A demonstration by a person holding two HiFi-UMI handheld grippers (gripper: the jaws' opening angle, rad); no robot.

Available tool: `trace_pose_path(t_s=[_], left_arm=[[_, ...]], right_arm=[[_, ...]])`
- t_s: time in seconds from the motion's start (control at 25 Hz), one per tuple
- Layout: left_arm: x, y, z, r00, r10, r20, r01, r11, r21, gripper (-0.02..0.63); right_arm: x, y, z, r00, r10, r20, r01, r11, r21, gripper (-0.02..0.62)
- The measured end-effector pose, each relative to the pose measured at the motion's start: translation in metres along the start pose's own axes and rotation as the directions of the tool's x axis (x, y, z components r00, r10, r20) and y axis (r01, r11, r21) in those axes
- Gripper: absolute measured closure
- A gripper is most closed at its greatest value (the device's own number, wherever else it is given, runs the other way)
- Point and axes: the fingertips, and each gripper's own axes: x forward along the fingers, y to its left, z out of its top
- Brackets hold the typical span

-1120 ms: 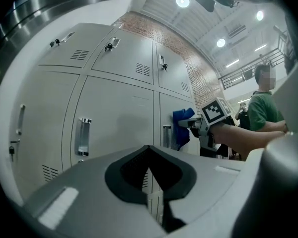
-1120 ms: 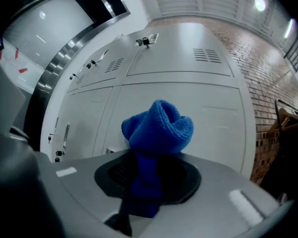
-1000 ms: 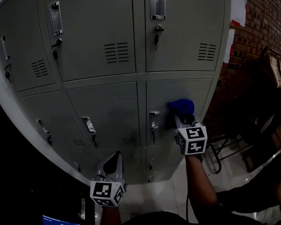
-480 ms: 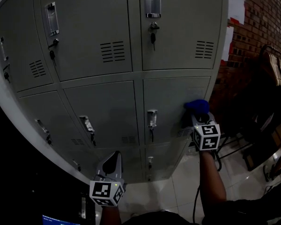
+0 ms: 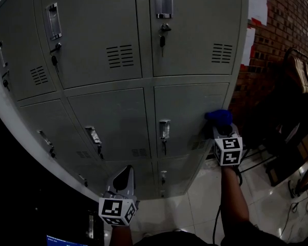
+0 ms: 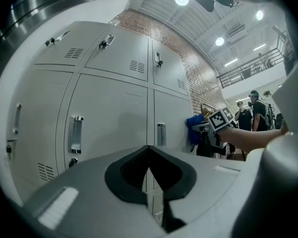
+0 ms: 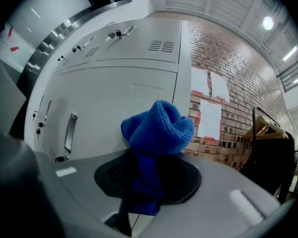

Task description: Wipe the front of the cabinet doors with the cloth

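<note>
The left gripper (image 5: 124, 177), low at the left, has its jaws closed together with nothing between them; it points toward the grey cabinet (image 5: 113, 117) and is held clear of it. To its right, the right gripper (image 5: 222, 128) is clamped on a bunched blue cloth (image 5: 218, 117). The cloth sits at the right edge of the middle-row right door (image 5: 187, 109), close to the cabinet's corner. Further right stands a brick wall (image 5: 285, 29) with pale paper sheets (image 5: 257, 6) stuck on it
</note>
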Motion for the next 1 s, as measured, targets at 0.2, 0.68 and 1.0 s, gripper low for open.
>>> trace_pose_path(t_s=[0.2, 0.68, 1.0], left_arm=[[-0.001, 0.001, -0.001, 1.0, 0.006, 0.001, -0.006, 1.0, 0.004, 0.592], [-0.013, 0.013, 0.003, 0.999, 0.051, 0.012, -0.051, 0.999, 0.006, 0.592], [-0.021, 0.023, 0.009, 0.996, 0.087, 0.01, -0.087, 0.996, 0.001, 0.592]], right_arm=[[-0.009, 0.054, -0.001, 0.994, 0.11, 0.026, -0.111, 0.993, 0.038, 0.485], [0.008, 0.202, 0.03, 0.928, 0.365, 0.072, -0.369, 0.928, 0.057, 0.485], [0.02, 0.211, 0.028, 0.928, 0.37, 0.049, -0.371, 0.928, 0.022, 0.486]])
